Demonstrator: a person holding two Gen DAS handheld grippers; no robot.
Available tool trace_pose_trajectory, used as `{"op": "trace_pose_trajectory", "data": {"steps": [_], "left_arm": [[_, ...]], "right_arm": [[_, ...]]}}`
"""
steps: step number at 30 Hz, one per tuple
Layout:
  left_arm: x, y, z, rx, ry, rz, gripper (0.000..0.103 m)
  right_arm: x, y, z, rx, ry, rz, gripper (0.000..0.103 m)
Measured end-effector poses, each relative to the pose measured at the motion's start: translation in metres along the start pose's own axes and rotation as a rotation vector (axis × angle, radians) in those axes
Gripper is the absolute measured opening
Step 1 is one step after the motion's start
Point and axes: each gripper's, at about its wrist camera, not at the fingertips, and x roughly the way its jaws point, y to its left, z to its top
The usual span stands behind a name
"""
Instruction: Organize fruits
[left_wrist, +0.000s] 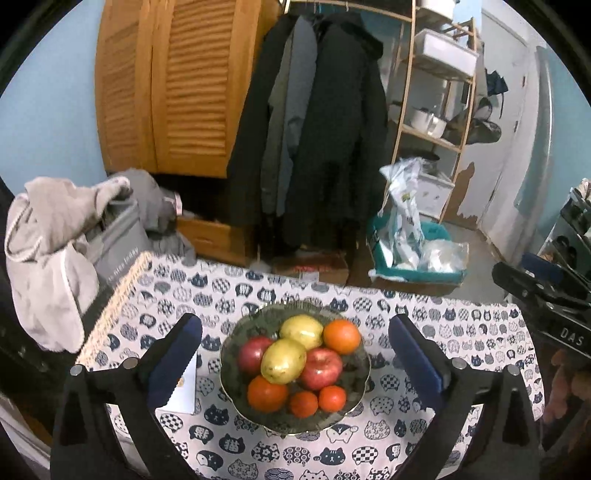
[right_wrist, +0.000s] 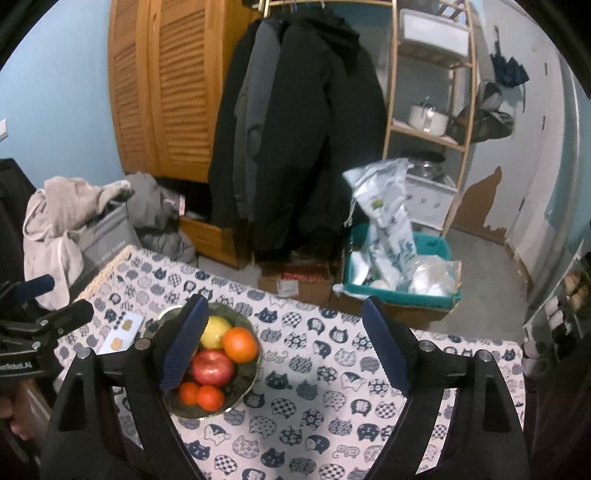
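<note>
A dark glass bowl (left_wrist: 236, 391) sits on the cat-print tablecloth (left_wrist: 406, 413). It holds two yellow lemons (left_wrist: 284, 360), two red apples (left_wrist: 320, 367), and several oranges and tangerines (left_wrist: 341, 335). My left gripper (left_wrist: 295, 354) is open and empty, above and in front of the bowl, its fingers either side of it. My right gripper (right_wrist: 286, 347) is open and empty, over the cloth to the right of the bowl (right_wrist: 247, 384); its left finger hides part of the fruit. The right gripper also shows at the edge of the left wrist view (left_wrist: 546, 299).
A white card (left_wrist: 186, 384) lies on the cloth left of the bowl. A wicker edge (left_wrist: 114, 310) borders the table's left side. Behind stand a wardrobe (left_wrist: 166, 85), hanging dark coats (left_wrist: 314, 140), a teal bin of bags (left_wrist: 417, 254) and a wooden shelf (left_wrist: 436, 92).
</note>
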Motion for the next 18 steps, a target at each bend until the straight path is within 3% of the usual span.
{"op": "trace_pose_trajectory", "data": {"steps": [11,18], "left_arm": [[-0.037,-0.007,0.012,-0.002,-0.127,0.002,0.102],[-0.048,-0.014,0.015,0.007,-0.174,-0.019,0.102]], "right_arm": [[-0.051,-0.019,0.001,0.012,-0.146,-0.075,0.085],[-0.065,-0.028,-0.001,0.03,-0.188,-0.074,0.085]]}}
